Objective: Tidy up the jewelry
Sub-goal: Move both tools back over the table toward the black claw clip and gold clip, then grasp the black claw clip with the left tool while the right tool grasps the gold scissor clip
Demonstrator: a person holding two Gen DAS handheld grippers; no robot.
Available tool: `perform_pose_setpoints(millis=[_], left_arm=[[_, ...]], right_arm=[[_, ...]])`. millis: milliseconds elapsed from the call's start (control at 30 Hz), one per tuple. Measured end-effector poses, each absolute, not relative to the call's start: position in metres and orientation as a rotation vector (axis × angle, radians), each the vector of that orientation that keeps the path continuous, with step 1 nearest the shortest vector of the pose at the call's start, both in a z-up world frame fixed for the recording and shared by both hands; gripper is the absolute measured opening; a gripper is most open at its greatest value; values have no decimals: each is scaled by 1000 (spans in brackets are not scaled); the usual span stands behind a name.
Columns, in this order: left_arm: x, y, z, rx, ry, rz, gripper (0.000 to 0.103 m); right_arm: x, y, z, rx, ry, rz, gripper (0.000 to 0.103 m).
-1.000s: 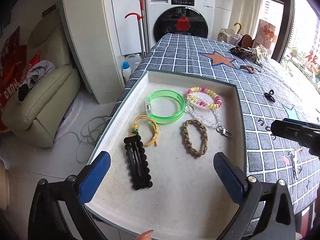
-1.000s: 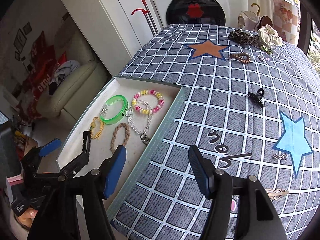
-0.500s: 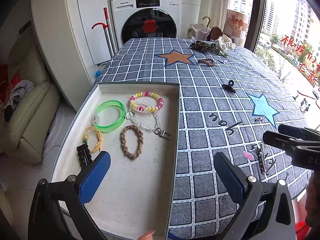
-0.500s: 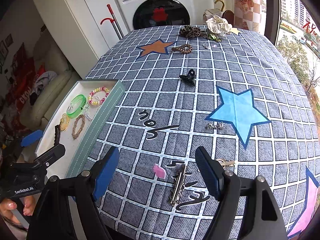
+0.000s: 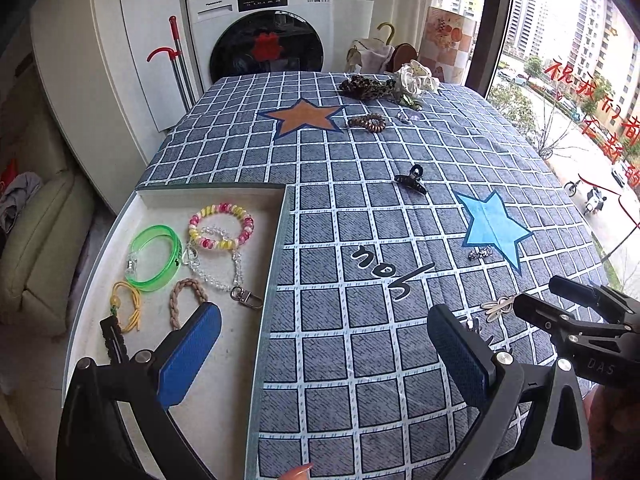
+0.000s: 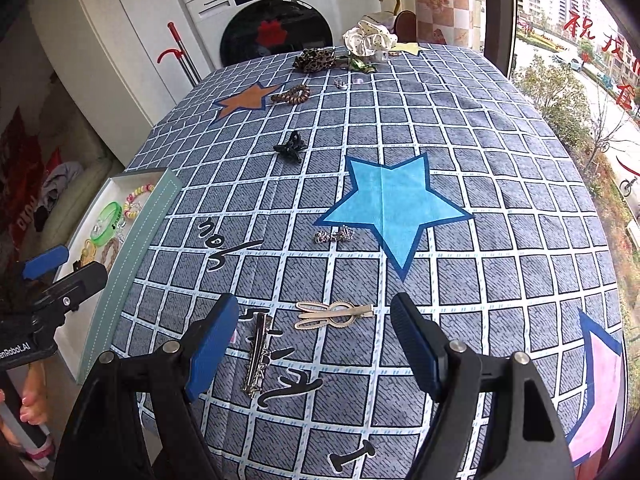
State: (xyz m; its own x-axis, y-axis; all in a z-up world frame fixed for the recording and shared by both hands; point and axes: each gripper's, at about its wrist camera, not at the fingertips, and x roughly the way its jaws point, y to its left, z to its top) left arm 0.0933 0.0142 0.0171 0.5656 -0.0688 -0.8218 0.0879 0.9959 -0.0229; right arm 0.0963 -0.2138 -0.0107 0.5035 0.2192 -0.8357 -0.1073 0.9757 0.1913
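A white tray (image 5: 208,200) at the table's left edge holds a green bangle (image 5: 154,257), a pink-yellow bead bracelet (image 5: 221,226), a crystal chain (image 5: 216,278), a braided bracelet (image 5: 180,298), a yellow cord and a black clip. My left gripper (image 5: 324,354) is open and empty, over the tray's right rim. My right gripper (image 6: 314,342) is open and empty, just above a gold rabbit hair clip (image 6: 332,314) and a silver clip (image 6: 258,354). On the cloth lie a rhinestone piece (image 6: 334,236), a black claw clip (image 6: 290,147) and a brown coil tie (image 6: 291,94).
The table wears a grey checked cloth with stars (image 6: 394,206). Scrunchies (image 6: 366,42) and small items lie at the far end. A washing machine (image 5: 260,28) stands behind, a sofa (image 5: 36,240) to the left, a window to the right.
Both grippers have swung to the right, away from the tray. The right gripper now hovers over the hair clips near the front edge. Both stay open.
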Motion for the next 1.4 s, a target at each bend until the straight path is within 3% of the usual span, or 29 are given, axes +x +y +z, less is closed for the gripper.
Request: perform_pose_setpoints(millis=[600, 1100, 1400], left_arm=[[170, -24, -3, -34, 1063, -121, 103], [224, -56, -35, -30, 1090, -181, 103], [253, -77, -42, -33, 1054, -211, 103]], right_arm=[[109, -246, -25, 90, 1033, 166, 81], [100, -228, -43, -146, 998, 385, 81], [109, -218, -54, -270, 967, 501, 69]])
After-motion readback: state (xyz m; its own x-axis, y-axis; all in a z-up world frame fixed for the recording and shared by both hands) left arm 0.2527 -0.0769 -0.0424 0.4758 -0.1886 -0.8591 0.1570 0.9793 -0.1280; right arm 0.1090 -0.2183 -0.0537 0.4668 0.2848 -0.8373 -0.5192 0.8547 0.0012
